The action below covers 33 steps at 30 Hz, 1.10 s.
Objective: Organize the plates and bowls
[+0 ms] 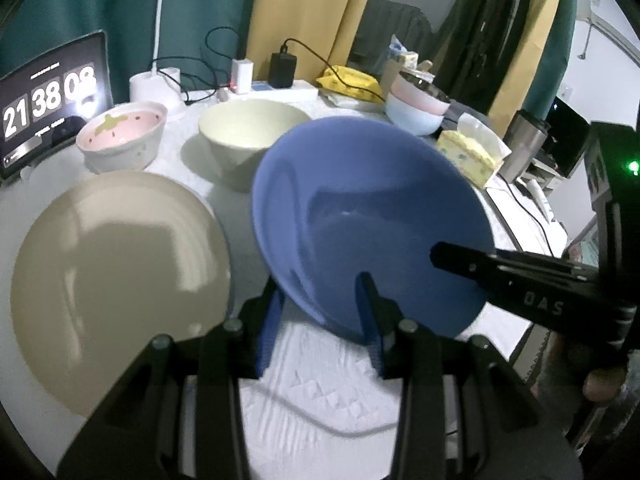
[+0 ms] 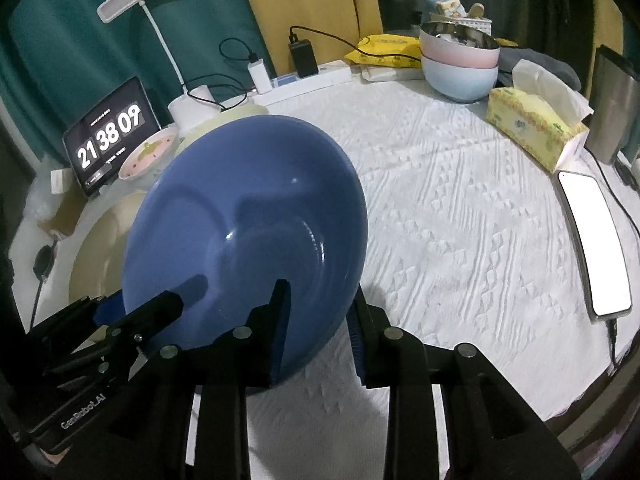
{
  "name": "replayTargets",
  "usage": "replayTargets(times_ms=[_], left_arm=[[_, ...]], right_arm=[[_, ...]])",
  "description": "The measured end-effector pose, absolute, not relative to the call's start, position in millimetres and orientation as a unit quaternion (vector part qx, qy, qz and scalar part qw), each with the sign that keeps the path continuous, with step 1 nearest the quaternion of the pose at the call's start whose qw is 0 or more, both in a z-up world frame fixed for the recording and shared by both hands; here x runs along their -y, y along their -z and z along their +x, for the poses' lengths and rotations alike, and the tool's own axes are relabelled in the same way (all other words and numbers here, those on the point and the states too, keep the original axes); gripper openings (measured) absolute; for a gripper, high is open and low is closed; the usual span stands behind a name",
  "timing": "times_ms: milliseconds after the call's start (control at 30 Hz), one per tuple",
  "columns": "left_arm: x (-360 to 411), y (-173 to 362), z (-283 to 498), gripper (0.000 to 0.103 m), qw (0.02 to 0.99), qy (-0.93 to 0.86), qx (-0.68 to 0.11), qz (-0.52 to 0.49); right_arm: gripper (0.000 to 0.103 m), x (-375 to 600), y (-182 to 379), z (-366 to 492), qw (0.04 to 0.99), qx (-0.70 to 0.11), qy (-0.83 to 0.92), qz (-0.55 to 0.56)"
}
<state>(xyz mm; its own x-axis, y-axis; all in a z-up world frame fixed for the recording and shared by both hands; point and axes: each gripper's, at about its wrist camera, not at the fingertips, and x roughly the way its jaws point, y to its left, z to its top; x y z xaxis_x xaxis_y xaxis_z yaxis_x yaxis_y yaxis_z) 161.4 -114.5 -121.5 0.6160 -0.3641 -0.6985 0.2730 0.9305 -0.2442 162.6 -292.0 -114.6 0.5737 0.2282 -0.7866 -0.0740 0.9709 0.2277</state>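
White quilted table cloth [image 2: 460, 208] fills the scene, and a tan plate [image 1: 116, 280] lies flat to the left of the tilted blue plate [image 1: 360, 216]. Both grippers straddle its near rim: the left gripper [image 1: 320, 320] pinches it, and the right gripper [image 2: 320, 320] has one finger against it (the other looks just clear), so the left holds the plate for stacking leftward.
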Motion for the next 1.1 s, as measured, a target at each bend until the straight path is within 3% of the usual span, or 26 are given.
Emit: replayTargets(times_ms=[167,300,567,1100], left_arm=[[110.3,113.8,157.5,0.038,0.9,0.181,-0.392,-0.058],[108.1,108.9,157.9,0.038,0.902,0.18,-0.389,-0.061],[100.3,105.0,160.2,0.039,0.904,0.175,-0.387,-0.058],[72.2,86.6,180.7,0.039,0.92,0.128,-0.365,-0.07]], right_arm=[[0.031,290.9,109.3,162.3,0.88,-0.458,-0.088,0.083],[0.041,285.1,105.9,159.4,0.872,-0.474,-0.096,0.075],[0.048,284.0,106.0,158.4,0.871,-0.478,-0.089,0.063],[0.048,293.4,78.6,183.1,0.892,-0.442,-0.069,0.061]])
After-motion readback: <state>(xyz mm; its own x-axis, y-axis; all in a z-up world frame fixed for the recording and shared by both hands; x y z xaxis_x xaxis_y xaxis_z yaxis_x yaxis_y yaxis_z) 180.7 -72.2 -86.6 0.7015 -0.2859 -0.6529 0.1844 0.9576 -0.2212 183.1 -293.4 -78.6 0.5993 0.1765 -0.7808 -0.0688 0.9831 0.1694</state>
